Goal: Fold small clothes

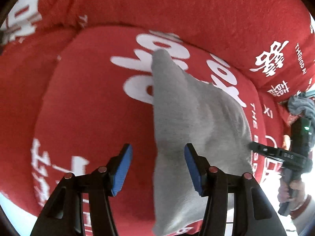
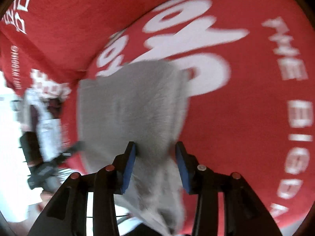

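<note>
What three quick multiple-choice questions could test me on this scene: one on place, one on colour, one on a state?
1. Where does the grey cloth lie?
A. on the red cushion
B. on a wooden floor
C. in a basket

2. What colour are the tool pads?
A. green
B. blue
C. yellow

3. How does the left tool stand?
A. clamped on a cup
B. open
C. out of sight

Answers: 1 A, red lettered fabric surrounds the cloth; 2 B, blue strips line both fingers; 3 B, a clear gap separates its pads.
</note>
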A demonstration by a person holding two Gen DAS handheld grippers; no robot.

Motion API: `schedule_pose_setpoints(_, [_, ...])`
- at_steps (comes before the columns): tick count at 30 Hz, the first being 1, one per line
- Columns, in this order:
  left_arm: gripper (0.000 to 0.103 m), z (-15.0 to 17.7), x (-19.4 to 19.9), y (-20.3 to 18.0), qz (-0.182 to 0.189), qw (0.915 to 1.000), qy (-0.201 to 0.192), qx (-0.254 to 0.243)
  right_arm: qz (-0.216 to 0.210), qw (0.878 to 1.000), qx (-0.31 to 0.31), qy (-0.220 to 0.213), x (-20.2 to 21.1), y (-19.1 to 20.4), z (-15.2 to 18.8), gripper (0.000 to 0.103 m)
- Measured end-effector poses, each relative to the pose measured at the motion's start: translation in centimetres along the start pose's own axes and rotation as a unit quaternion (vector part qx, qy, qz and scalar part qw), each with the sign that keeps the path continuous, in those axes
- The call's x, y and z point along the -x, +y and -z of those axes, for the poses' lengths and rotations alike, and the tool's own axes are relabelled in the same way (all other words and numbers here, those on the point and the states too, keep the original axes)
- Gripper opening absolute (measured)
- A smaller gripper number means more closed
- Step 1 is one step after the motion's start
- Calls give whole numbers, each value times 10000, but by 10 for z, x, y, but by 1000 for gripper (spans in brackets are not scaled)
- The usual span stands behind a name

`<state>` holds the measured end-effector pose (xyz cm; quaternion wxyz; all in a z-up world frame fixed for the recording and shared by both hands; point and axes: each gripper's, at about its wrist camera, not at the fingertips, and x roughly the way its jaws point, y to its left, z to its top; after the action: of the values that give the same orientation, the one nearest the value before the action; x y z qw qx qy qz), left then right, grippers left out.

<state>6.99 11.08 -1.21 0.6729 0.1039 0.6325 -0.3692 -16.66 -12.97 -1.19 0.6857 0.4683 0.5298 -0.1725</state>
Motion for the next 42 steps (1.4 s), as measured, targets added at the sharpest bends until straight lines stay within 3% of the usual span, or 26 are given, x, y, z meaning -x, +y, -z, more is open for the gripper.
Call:
schedule_pose_setpoints(2, [56, 2, 10, -4, -46, 9999, -88, -132, 89, 9997, 60, -218, 17, 4, 7, 14])
schedule_pose_setpoints(5, [56, 5, 22, -21, 249, 9990, -108, -364, 74, 9988, 267, -394, 34, 22, 22, 9])
schedule_pose_setpoints(9, [56, 12, 11, -53, 565, 9954, 39, -776, 105, 9970, 633, -443, 33, 46, 42, 8])
schedule_pose_setpoints(13, [56, 18, -23, -55, 139, 9966, 122, -799, 545, 9937, 947, -252, 4, 60, 50, 8])
schedule_pose_setpoints(16, [56, 19, -24, -48, 186, 9976, 70, -669, 1010, 9899, 992, -74, -17, 49, 52, 8])
schedule_pose_setpoints(20, [56, 20, -24, -50, 61, 9971, 138, -748, 890, 9930, 767, -69, -24, 34, 50, 8])
schedule_pose_setpoints(25, [56, 25, -20, -47, -237, 9978, 280, -555, 1164, 9886, 958, -48, -25, 43, 52, 8])
schedule_pose_setpoints(31, [56, 31, -20, -39, -225, 9985, 400, -295, 1101, 9916, 679, 21, -13, 40, 57, 8])
schedule_pose_setpoints(42, [56, 32, -19, -49, -429, 9968, 529, -414, 1081, 9937, 304, 3, 6, 35, 67, 11])
